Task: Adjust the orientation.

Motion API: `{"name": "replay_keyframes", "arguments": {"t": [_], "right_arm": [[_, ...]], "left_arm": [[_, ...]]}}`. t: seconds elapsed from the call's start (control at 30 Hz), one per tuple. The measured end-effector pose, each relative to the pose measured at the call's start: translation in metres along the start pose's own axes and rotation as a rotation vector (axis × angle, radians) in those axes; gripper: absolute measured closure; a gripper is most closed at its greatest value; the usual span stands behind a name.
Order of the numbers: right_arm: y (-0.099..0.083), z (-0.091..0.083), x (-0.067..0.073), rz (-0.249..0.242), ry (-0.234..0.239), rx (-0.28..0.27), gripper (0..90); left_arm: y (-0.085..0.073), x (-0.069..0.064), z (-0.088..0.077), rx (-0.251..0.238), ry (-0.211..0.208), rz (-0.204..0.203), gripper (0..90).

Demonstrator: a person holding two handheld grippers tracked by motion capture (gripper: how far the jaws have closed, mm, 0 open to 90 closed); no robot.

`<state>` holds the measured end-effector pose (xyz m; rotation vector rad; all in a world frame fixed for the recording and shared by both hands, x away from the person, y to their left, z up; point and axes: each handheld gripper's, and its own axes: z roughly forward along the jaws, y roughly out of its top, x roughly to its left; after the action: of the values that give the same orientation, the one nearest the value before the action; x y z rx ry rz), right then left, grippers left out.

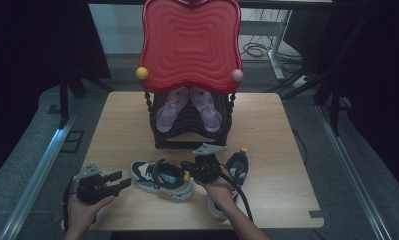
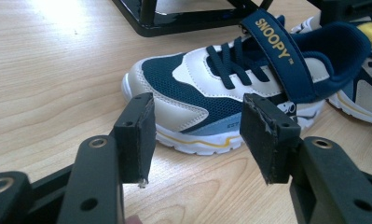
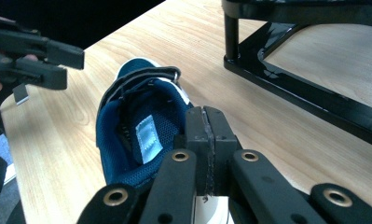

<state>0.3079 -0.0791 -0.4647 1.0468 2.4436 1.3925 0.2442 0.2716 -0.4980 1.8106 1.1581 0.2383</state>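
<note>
While the right gripper (image 1: pixel 191 169) is clenched on the padded heel collar of a navy and white sneaker (image 1: pixel 162 178), its flat black pads are seen pressed together over the shoe's rim in the right gripper view, where the blue mesh lining and a small pale label inside the shoe (image 3: pixel 137 140) are shown. That sneaker lies on the pale wood-grain table (image 1: pixel 122 125), in front of a black ribbed rack (image 1: pixel 192 127). Its laces, navy strap with yellow lettering and smooth white sole are seen from the left gripper view (image 2: pixel 230 88). The left gripper (image 1: pixel 118 181) is held released, its two square rubber-faced jaws standing wide apart near the toe without touching it. A second matching sneaker (image 1: pixel 235 172) lies partly under the right hand (image 1: pixel 218 189). Two pink shoes (image 1: pixel 187 107) are stored on the rack beneath a glossy red wavy-edged tray (image 1: pixel 189 42).
</note>
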Motion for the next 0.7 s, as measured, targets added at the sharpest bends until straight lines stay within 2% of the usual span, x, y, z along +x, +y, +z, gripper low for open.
{"name": "replay_keyframes", "arguments": {"t": [0.17, 0.53, 0.7], "right_arm": [[-0.006, -0.003, 0.01, -0.021, -0.008, -0.011, 90.0], [-0.015, -0.009, 0.027, -0.044, 0.024, -0.013, 90.0], [-0.019, -0.009, 0.037, -0.07, 0.021, -0.014, 90.0]], "left_arm": [[0.001, 0.002, -0.004, -0.01, 0.004, -0.004, 45.5], [0.001, 0.003, -0.004, -0.01, 0.006, -0.007, 45.5], [0.001, 0.003, -0.004, -0.008, 0.005, -0.005, 45.5]]}}
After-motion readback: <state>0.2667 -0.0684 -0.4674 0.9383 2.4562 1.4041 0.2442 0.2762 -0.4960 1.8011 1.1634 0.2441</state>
